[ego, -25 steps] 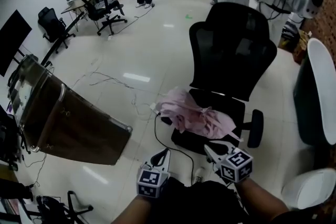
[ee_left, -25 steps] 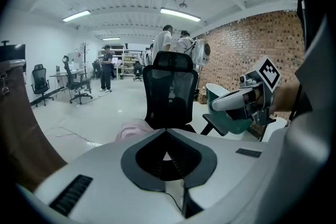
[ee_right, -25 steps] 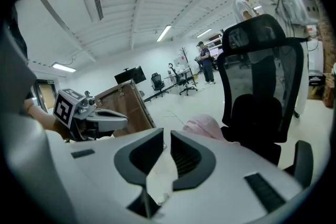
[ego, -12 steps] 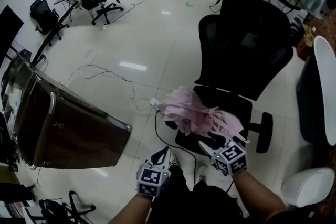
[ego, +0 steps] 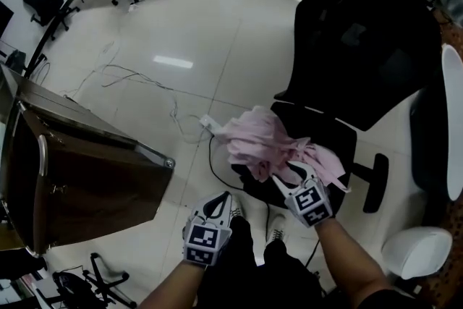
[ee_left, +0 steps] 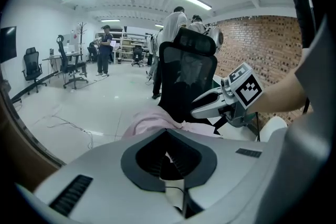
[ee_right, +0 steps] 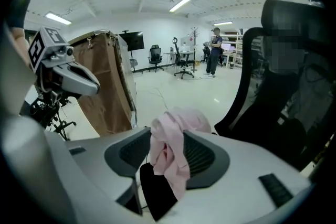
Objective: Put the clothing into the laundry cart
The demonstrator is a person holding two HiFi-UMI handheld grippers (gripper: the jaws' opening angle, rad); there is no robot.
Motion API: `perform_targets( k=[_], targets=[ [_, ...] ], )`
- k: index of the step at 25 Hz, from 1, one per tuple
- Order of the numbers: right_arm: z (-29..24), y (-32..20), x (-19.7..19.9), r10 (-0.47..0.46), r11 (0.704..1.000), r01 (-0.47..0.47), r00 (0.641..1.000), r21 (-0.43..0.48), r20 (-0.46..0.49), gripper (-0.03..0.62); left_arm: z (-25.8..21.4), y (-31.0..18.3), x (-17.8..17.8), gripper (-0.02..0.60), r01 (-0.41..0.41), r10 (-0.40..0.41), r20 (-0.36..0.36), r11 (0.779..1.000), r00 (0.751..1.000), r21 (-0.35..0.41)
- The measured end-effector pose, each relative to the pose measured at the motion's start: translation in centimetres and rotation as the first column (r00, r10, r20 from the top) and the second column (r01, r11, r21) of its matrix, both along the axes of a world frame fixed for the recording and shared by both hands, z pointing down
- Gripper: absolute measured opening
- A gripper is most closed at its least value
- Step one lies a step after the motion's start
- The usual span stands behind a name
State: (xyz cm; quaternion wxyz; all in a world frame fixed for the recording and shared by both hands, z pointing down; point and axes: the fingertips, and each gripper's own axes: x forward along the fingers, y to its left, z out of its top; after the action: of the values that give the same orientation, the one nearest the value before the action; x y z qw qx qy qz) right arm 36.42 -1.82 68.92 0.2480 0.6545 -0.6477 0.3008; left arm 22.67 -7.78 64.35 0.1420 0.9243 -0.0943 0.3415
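Reaching down toward the seat of the black office chair (ego: 329,137), the right gripper (ee_right: 167,139) has its jaws standing apart, having just been opening, and a hanging fold of the pink clothing (ee_right: 169,157) sits right between them. The cloth fills most of the gap, but the pads do not appear to clamp it, so I read this as a grasp being lined up and not one already made. The rest of the garment lies bunched on the seat just beyond the jaw tips, which is probably why the gripper comes at it from above and in front: a raised ridge of fabric is the easiest part to pinch. The left gripper (ee_left: 167,136) has its jaws closed together on nothing. The clothing lies ahead of and past its tips, with the right gripper off to the right of its jaws. It seems to be kept low and out of the way, or ready to gather loose cloth. The laundry cart (ee_right: 107,86), a brown fabric bin on a metal frame, stands well to the left of the right jaws, so the garment would have to be carried across to it. No brand or writing can be read; the cubes carry only black-and-white square markers.
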Motion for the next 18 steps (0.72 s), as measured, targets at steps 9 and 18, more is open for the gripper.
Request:
perform_targets(
  k=[9,18],
  targets=[
    [4.2,-4.6,2.6,0.034,0.999,-0.034,0.999,-0.035,0.004,0.227,4.1,-3.4,0.7,-0.002,0.022,-0.022,0.014,0.999,1.000,-0.038],
    [8.3,-8.6,3.1,-0.068,0.993,0.062,0.996,-0.102,-0.050,0.359,7.9,-5.3,1.0,-0.002,0.038,-0.036,0.041,0.996,0.999,-0.075]
  ],
)
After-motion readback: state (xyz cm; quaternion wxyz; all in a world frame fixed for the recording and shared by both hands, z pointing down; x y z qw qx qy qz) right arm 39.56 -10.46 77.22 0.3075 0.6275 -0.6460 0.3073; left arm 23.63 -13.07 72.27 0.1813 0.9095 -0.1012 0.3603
